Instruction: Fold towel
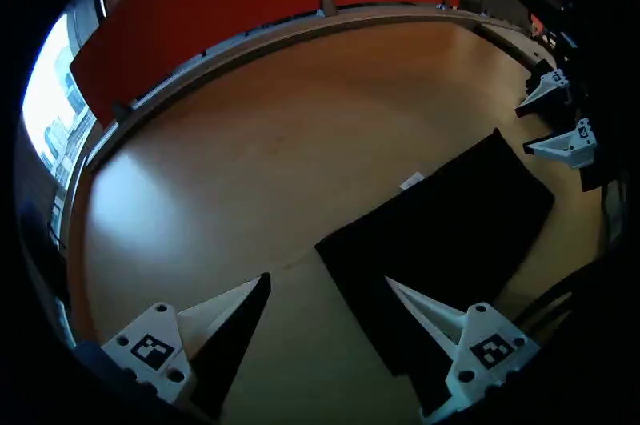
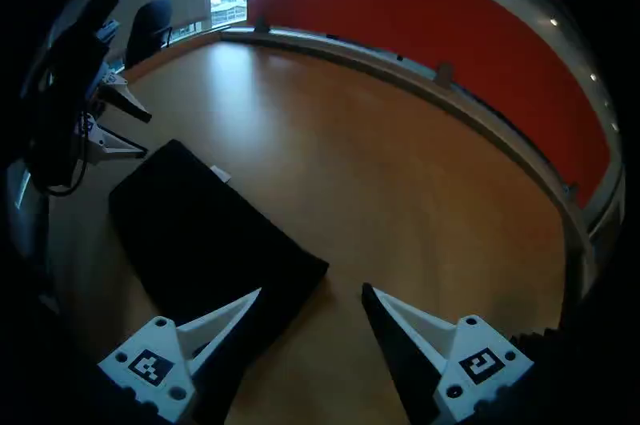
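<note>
A black towel (image 1: 448,225) lies folded flat on the wooden table (image 1: 264,153), a small white tag (image 1: 412,180) sticking out at its far edge. My left gripper (image 1: 328,289) hovers open above the towel's near left corner, nothing between its fingers. In the left gripper view the right gripper (image 1: 528,127) shows open beyond the towel's far end. In the right gripper view the same towel (image 2: 208,233) sits at lower left, and my right gripper (image 2: 312,293) stands open over its near corner. The left gripper (image 2: 144,133) appears open at the towel's far end.
A red partition (image 2: 448,33) runs along the table's far edge with a rail below it. Dark office chairs (image 2: 148,25) stand at one end of the table, near bright windows (image 1: 48,121). Bare wood stretches wide on the partition side of the towel.
</note>
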